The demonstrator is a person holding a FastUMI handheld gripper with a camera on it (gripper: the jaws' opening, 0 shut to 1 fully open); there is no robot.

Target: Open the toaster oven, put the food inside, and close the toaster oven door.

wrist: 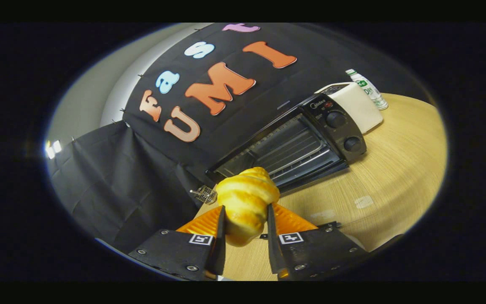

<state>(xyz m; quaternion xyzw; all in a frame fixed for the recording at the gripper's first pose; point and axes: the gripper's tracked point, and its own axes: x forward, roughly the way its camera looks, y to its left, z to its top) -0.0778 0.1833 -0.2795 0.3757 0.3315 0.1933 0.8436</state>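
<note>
The croissant [246,198] is sitting pinched between the two fingers of the gripper [246,221], both pressing on its sides, lifted above the wooden table [395,169]. Beyond it the toaster oven [293,145] is standing with its door hanging open, rack showing, two knobs on its panel. A small metal clip [205,194] is lying near the croissant. Behind the oven a white toaster [359,105] and a bottle [367,88] are standing; the oven's brand mark is too blurred to read.

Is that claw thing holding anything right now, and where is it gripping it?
Yes. The gripper holds a croissant, one finger pressing each side of its lower half; the top sticks out beyond the fingertips.
</note>
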